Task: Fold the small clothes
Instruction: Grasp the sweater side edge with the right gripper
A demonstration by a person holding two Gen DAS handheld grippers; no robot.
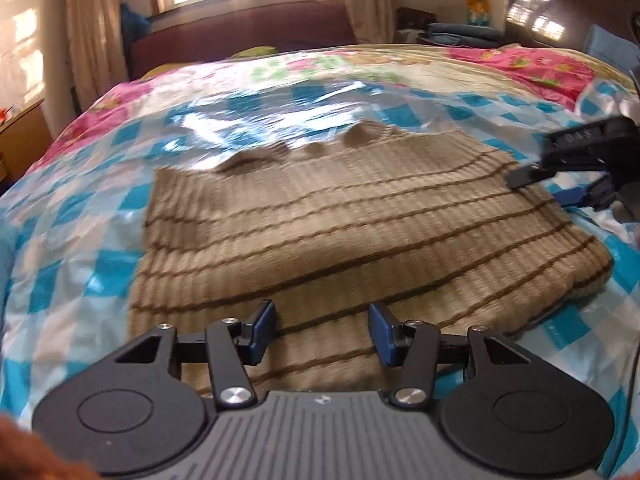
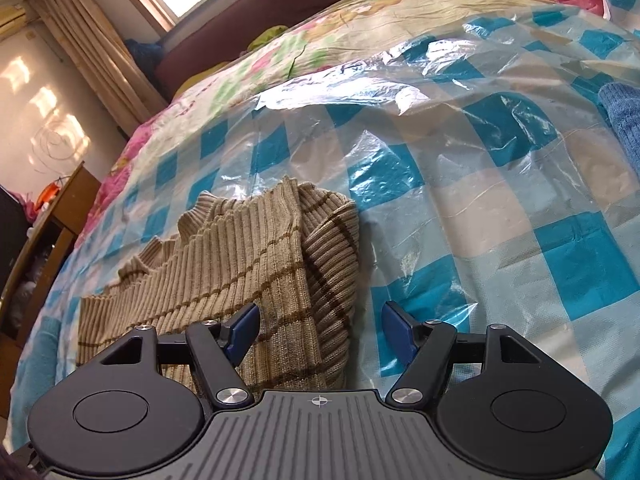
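A beige ribbed knit garment with brown stripes [image 1: 340,220] lies folded on the bed's blue-and-white checked plastic sheet [image 1: 80,240]. My left gripper [image 1: 322,330] is open and empty, just above the garment's near edge. My right gripper [image 2: 320,332] is open and empty over the garment's right folded edge [image 2: 332,256]. The right gripper also shows in the left wrist view [image 1: 560,184], at the garment's far right corner.
A blue knit item [image 2: 624,120] lies at the right edge of the sheet. A floral quilt [image 1: 532,64] covers the far bed. A dark headboard [image 1: 248,28], a curtained window and a wooden desk [image 2: 48,232] on the left surround the bed.
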